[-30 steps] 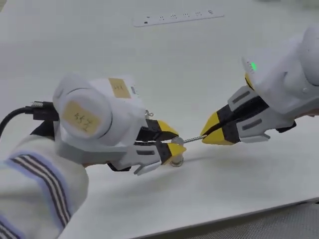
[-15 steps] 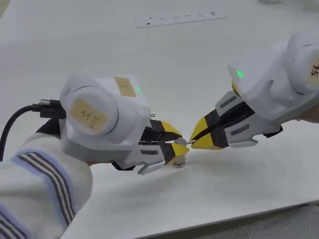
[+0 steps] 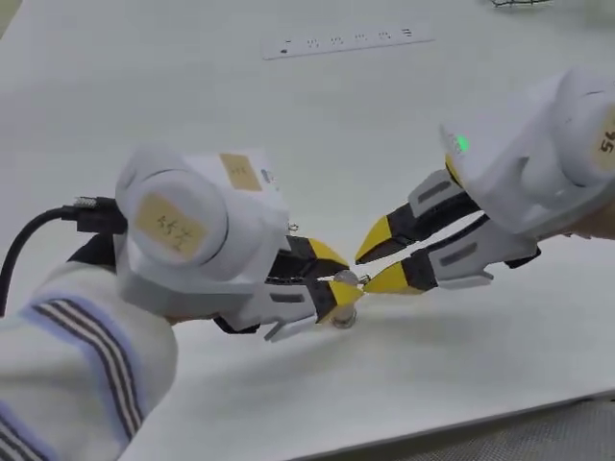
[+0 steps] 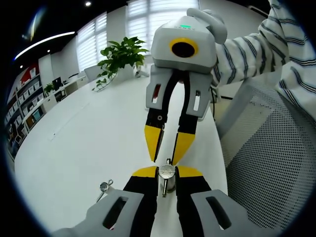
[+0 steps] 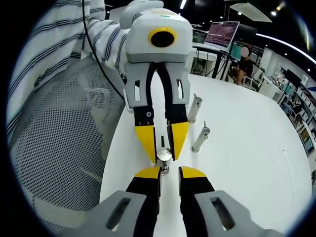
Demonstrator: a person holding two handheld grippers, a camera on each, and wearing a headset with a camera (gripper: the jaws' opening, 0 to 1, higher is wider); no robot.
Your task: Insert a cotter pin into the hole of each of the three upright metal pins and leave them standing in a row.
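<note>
1. In the head view, the left hand-held gripper (image 3: 336, 276) pinches the pin (image 3: 342, 313), which stands on the white counter (image 3: 288, 125) near its front edge. The right hand-held gripper (image 3: 368, 271) faces it tip to tip, with its jaws spread. A power strip (image 3: 348, 40) lies well behind them.
2. The left gripper view adds detail. The pin's round head sits clamped between that gripper's own yellow tips. A thin cotter pin (image 4: 168, 161) pokes out just beyond the head, between the spread jaws of the right hand-held gripper. Whether those jaws touch it I cannot tell. A small ringed part (image 4: 104, 186) lies loose on the counter beside the left jaws, and a plant (image 4: 121, 52) stands at the far end.
3. The right gripper view shows a second pin (image 5: 195, 108) and a third pin (image 5: 201, 139) standing on the counter near each other, just beyond the left hand-held gripper. A mesh chair (image 5: 64, 138) sits at the counter's edge.
4. A second ago the right jaws were pressed together on the cotter pin, and its shaft bridged the gap between the grippers. Half a second ago those jaws were closed right at the pin's head. Now they are spread, and the shaft no longer spans the gap. The left grip on the pin is unchanged.
</note>
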